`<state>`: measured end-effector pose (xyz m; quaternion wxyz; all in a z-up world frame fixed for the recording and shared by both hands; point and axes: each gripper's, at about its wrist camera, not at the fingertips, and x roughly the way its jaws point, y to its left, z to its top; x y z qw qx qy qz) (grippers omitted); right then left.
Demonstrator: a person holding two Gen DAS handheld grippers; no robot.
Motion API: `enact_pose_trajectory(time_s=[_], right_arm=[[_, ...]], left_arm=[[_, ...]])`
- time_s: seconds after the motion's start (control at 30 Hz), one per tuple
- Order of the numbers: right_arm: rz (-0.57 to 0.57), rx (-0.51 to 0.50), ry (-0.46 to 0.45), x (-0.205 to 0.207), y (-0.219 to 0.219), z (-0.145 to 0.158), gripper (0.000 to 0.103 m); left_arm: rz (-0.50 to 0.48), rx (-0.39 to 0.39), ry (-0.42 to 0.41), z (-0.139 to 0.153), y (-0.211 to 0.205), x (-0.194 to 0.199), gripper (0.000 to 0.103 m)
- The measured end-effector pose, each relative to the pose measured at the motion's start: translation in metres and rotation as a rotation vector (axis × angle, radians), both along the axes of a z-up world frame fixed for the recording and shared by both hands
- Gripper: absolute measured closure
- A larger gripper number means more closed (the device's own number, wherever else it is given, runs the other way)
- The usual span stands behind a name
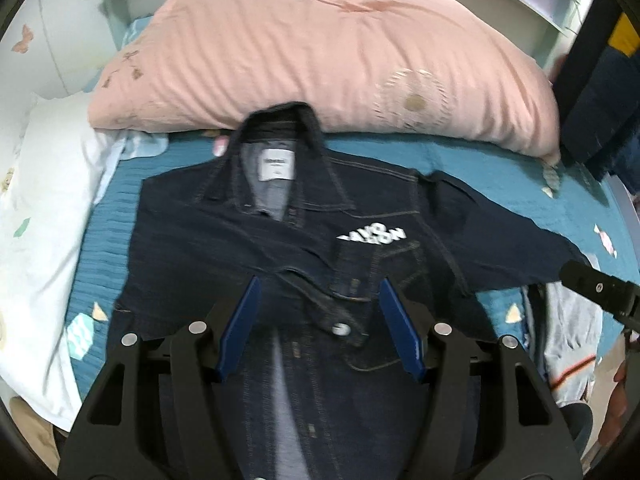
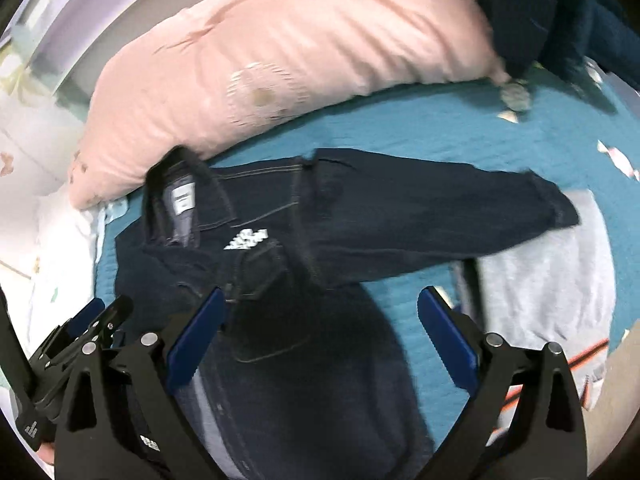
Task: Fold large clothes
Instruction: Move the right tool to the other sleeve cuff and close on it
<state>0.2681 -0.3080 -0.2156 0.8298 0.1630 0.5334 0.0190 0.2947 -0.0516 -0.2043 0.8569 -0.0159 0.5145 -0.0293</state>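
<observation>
A dark denim jacket (image 1: 240,240) lies front up on the teal bedspread (image 1: 460,152), its collar and white label toward the pink pillow. White lettering marks its chest. In the right wrist view one sleeve of the jacket (image 2: 360,220) stretches out to the right. My left gripper (image 1: 319,282) hovers open over the jacket's buttoned front, with nothing between its blue pads. My right gripper (image 2: 322,291) is wide open above the jacket's lower right side, also holding nothing. Each gripper shows at the edge of the other's view: the right gripper (image 1: 592,288) and the left gripper (image 2: 100,320).
A large pink pillow (image 1: 320,52) lies across the bed's far end. White bedding (image 1: 52,200) borders the left side. A grey garment with an orange stripe (image 2: 540,272) lies right of the jacket, under the sleeve's cuff. Dark clothes (image 1: 600,100) hang at upper right.
</observation>
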Motion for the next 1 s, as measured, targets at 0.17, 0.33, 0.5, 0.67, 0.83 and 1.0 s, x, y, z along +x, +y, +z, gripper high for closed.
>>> enact_pose_trajectory(time_s=[0.17, 0.33, 0.5, 0.67, 0.83, 1.0], right_arm=[[-0.090, 0.022, 0.009, -0.009, -0.048, -0.006, 0.010], [-0.167, 0.045, 0.032, -0.010, -0.089, -0.018, 0.010], [-0.261, 0.076, 0.056, -0.008, -0.138, -0.036, 0.010], [-0.369, 0.134, 0.093, -0.007, -0.188, -0.065, 0.010], [-0.437, 0.206, 0.118, -0.003, -0.223, -0.093, 0.010], [-0.500, 0.336, 0.116, 0.003, -0.248, -0.114, 0.011]], left_arm=[[-0.041, 0.002, 0.019, -0.005, -0.032, 0.002, 0.040], [-0.071, -0.009, 0.033, -0.012, -0.059, 0.009, 0.040], [-0.086, -0.024, 0.055, -0.026, -0.078, 0.021, 0.040], [-0.080, -0.041, 0.099, -0.049, -0.094, 0.040, 0.040], [-0.038, -0.114, 0.148, -0.072, -0.093, 0.059, 0.040], [-0.021, -0.137, 0.171, -0.088, -0.094, 0.076, 0.041]])
